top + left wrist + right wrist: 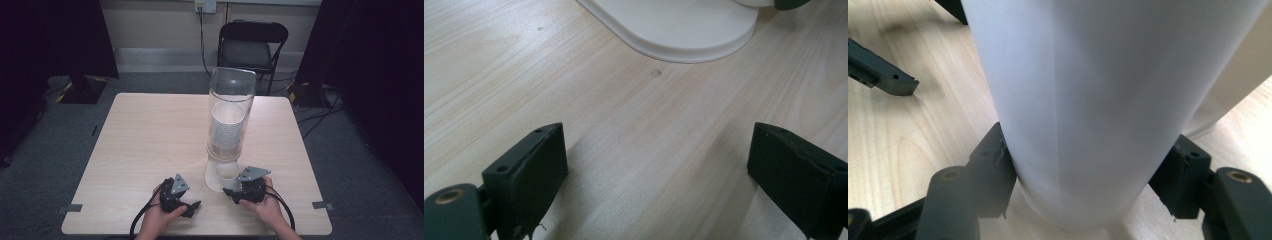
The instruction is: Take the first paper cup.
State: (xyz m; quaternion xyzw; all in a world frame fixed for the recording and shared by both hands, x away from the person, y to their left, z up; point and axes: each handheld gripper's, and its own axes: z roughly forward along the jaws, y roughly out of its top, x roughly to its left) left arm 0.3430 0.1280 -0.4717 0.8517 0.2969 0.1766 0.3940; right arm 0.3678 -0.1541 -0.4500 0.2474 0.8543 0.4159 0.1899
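Note:
A cup dispenser stands at the table's front middle, a clear tube point(231, 95) holding a stack of white paper cups point(227, 131) on a white base point(212, 181). My right gripper point(231, 192) is shut on one white paper cup point(227, 171) just below the tube, over the base. In the right gripper view the cup point(1098, 100) sits between both pads point(998, 170) of that gripper point(1088, 172). My left gripper point(192, 206) rests low on the table left of the base. Its jaws point(656, 155) stand wide open over bare wood, facing the base's rim point(684, 30).
The light wooden table point(150, 140) has free room to the left and behind the dispenser. A black folding chair point(252, 47) stands beyond the far edge. Cables point(320, 115) lie on the grey floor at the right. One jaw of the left gripper point(883, 75) is in the right gripper view.

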